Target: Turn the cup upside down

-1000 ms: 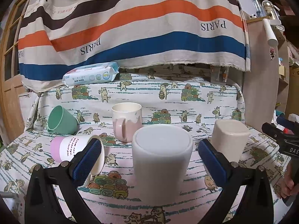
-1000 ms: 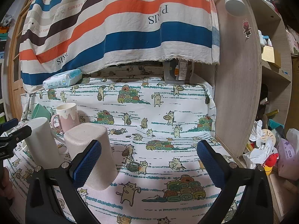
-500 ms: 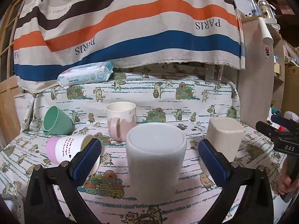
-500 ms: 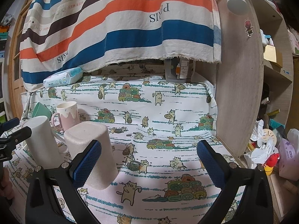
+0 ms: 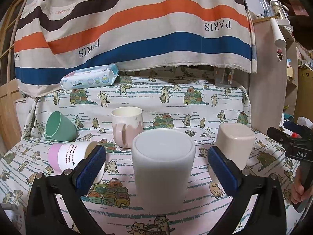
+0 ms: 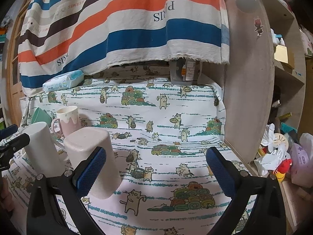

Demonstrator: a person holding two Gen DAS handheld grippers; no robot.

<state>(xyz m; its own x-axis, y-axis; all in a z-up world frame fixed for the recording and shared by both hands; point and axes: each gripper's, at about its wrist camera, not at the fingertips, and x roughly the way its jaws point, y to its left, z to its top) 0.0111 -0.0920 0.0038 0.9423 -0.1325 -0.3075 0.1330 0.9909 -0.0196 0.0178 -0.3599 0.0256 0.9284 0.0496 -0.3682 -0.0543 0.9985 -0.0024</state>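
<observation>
Little has shifted over the last second: left tongs have eased back slightly from the white cup, which sits a touch lower in the left wrist view. Both blue pads stand spread wide, clear of the cup wall on either side; released, holding nothing. Right tongs are likewise spread wide and empty, over bare cat-print cloth covering the worktop.

White cup stands mouth down near the front of the worktop, closed base up, long axis vertical. Judging from that, this cup looks already flipped and let go. The cream cup just to its right also stands base up.

Remaining cups, if they count for the task:
- pink mug, behind the white cup, upright, mouth up, handle toward the camera.
- green cup, back left, tipped on its side, mouth facing up-left.
- pink-and-white cup, lying on its side, long axis horizontal, mouth toward the right, partly hidden by the left pad.

Baby wipes pack lies at the back.
</observation>
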